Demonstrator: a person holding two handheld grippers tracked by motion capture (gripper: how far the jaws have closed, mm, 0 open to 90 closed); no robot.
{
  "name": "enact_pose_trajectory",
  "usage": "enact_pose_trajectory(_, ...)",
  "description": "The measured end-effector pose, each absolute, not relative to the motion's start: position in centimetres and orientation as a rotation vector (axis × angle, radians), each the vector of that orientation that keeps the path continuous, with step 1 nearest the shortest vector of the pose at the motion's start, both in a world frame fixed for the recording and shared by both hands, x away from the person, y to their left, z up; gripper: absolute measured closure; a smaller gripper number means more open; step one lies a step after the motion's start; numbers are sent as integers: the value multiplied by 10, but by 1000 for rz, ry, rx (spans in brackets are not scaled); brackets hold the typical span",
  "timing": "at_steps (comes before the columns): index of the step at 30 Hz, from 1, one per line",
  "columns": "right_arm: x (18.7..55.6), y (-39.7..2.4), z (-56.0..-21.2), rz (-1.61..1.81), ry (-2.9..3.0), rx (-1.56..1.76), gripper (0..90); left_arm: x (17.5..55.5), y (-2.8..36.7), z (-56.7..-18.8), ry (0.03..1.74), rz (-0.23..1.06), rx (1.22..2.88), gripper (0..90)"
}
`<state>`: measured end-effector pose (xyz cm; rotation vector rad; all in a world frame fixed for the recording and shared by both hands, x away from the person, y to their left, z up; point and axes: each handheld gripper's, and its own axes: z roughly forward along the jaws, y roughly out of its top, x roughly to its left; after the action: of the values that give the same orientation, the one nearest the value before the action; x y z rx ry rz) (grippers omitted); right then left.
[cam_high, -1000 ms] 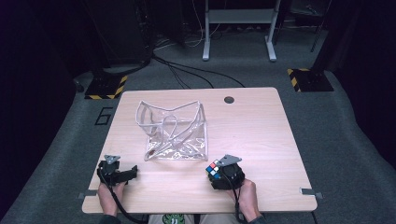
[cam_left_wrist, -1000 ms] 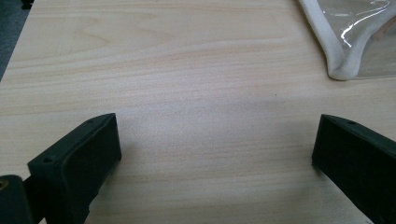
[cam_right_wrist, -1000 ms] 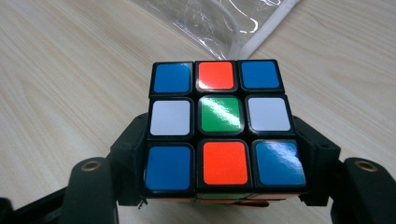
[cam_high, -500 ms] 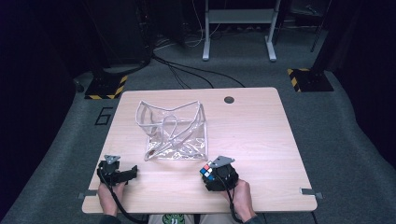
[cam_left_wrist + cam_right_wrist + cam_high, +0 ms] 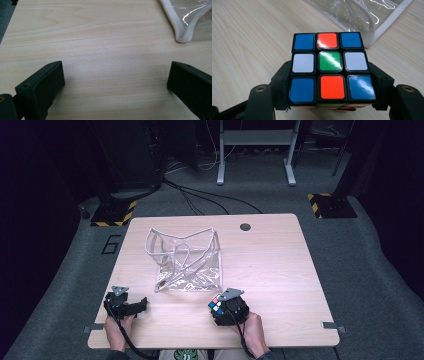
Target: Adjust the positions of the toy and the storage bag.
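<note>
A puzzle cube [image 5: 329, 66] with blue, red, white and green stickers sits between the jaws of my right gripper [image 5: 220, 308], which is shut on it near the table's front edge; the cube [image 5: 216, 304] shows at the gripper's left tip. A clear plastic bag [image 5: 185, 260] with white piping stands open just beyond it, its corner [image 5: 372, 22] close ahead of the cube. My left gripper [image 5: 137, 305] rests at the front left, open, its jaws wide apart over bare wood, with the bag's edge [image 5: 183, 27] ahead to the right.
The wooden table [image 5: 270, 265] has a round cable hole [image 5: 245, 227] near its far edge. Grey carpet surrounds it, with cables and stand feet [image 5: 114, 212] behind. The table's right half is bare wood.
My right gripper with the cube has shifted a little to the left along the front edge. The left gripper and the bag have stayed put.
</note>
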<state>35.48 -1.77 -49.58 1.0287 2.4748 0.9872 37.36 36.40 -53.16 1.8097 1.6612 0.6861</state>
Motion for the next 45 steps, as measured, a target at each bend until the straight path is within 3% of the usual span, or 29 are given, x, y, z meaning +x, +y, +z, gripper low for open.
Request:
enact_pose_trajectory(11,357,-12,-496,980,2481,1024,330,374,364,-532,1661,686,1809,10)
enact_pose_trajectory(16,356,-14,-492,1018,2446,1060,139,374,364,-532,1661,686,1809,11)
enact_pose_trajectory(20,355,-23,-482,1080,2434,1112,94,374,364,-532,1662,685,1809,10)
enact_pose_trajectory(45,369,-73,-461,1121,2376,1223,67,382,368,-526,1648,626,1866,33)
